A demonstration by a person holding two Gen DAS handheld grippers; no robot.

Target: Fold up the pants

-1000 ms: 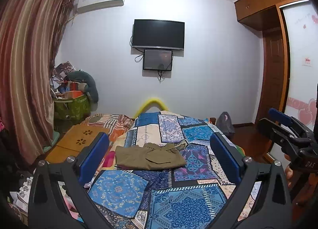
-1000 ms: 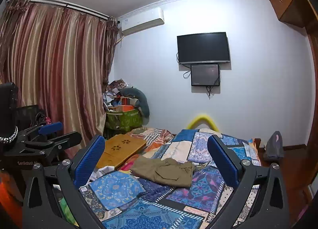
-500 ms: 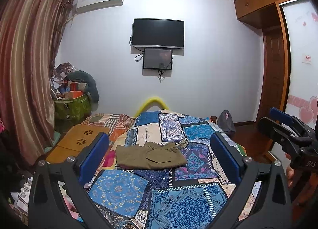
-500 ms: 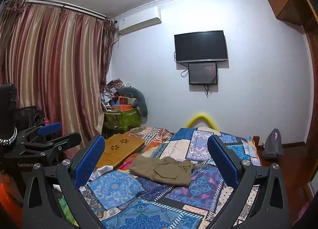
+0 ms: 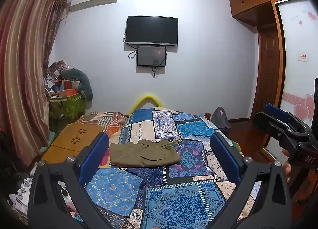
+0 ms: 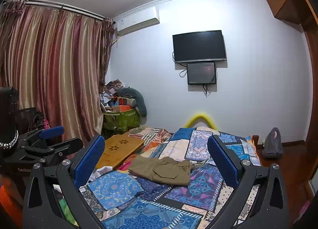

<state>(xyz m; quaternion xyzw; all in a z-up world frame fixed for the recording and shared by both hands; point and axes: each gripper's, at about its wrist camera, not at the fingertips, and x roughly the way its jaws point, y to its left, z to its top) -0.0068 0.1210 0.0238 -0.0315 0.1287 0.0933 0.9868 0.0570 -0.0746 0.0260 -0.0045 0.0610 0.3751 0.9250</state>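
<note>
Olive-brown pants lie folded into a compact rectangle on the patchwork bedspread, mid-bed. They also show in the right wrist view. My left gripper is open and empty, held well back from the pants above the near end of the bed. My right gripper is open and empty, also held back from them. Each gripper shows at the edge of the other's view: the right one and the left one.
A wooden lap desk lies on the bed's left side. A green bin of clutter stands by the striped curtain. A grey bag sits on the floor at right. A TV hangs on the far wall.
Both grippers have drifted slightly, so the views shift a little. The pants have not moved and both grippers stay open.
</note>
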